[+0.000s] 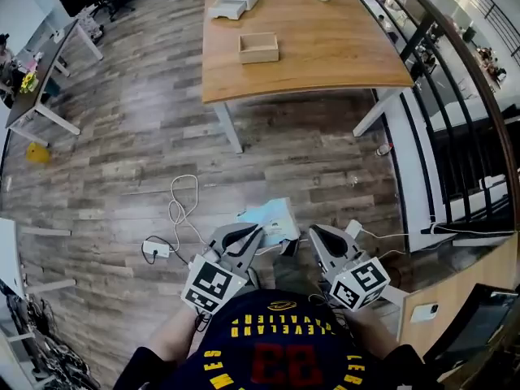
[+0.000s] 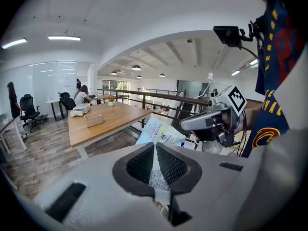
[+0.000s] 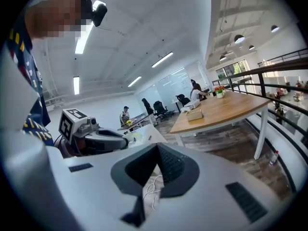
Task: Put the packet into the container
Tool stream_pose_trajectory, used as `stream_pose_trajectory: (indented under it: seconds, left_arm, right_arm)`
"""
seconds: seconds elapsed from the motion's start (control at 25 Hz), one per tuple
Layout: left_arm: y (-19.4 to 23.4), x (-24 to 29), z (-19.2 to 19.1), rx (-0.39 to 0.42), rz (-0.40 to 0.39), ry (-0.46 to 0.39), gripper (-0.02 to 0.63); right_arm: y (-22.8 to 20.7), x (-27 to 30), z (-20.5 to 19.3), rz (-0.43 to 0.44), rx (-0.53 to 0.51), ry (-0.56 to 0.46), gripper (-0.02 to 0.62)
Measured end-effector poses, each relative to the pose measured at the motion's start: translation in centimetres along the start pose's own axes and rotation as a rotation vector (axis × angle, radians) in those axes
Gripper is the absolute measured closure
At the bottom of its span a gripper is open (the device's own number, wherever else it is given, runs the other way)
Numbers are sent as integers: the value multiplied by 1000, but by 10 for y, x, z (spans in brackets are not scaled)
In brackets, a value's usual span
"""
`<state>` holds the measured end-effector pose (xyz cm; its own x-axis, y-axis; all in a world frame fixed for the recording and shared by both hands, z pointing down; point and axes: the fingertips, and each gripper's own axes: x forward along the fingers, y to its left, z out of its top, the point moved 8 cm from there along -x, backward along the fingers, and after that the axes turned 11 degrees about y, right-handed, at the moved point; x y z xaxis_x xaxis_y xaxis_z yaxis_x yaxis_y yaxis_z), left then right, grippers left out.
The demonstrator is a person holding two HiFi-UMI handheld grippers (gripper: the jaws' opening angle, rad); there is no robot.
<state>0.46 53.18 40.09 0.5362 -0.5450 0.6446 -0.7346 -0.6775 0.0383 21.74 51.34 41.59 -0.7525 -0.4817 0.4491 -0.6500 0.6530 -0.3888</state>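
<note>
Left gripper view shows the left hand-held gripper [image 2: 155,153] clenched on the lower edge of a pale blue printed packet [image 2: 161,131], which stands up past the pads, thin and slightly creased. It looks light and floppy, and its film is probably slick. A firm pinch on a flat edge or seam should therefore hold it better than one on the yielding middle. The right hand-held gripper [image 3: 156,150] is closed with nothing in it. The container, a small open wooden box [image 1: 258,47], sits on the worktop [image 1: 341,55], well apart from the packet across the plank floor [image 1: 122,136].
</note>
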Motion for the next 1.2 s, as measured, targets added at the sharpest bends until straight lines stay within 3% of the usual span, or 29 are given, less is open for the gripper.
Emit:
stream_pose_trajectory:
  seconds: [0.08,0.24,0.44,0.76,0.96,1.2]
  left_arm:
    - [-14,-14,-27,15,-21,8,586]
    - [-47,-40,-76,-28,-79,35,586]
    - [-79,-61,-109,-34,-68,69,586]
    - [-96,-73,-76,-2,23,33,586]
    - [-104,-70,-58,29,88,40,587]
    - [-117,-60,-36,29,139,27,588]
  right_arm:
    - [25,-4,-24,-21,22,25,584]
    - [71,-23,-62,-34,95,76,584]
    - [93,-37,-78,-4,151,47,583]
    - [91,-53,-63,61,68,-7,580]
    - [75,-71,-64,94,70,-32,514]
    - [55,-88,-59,131,45,-45,508]
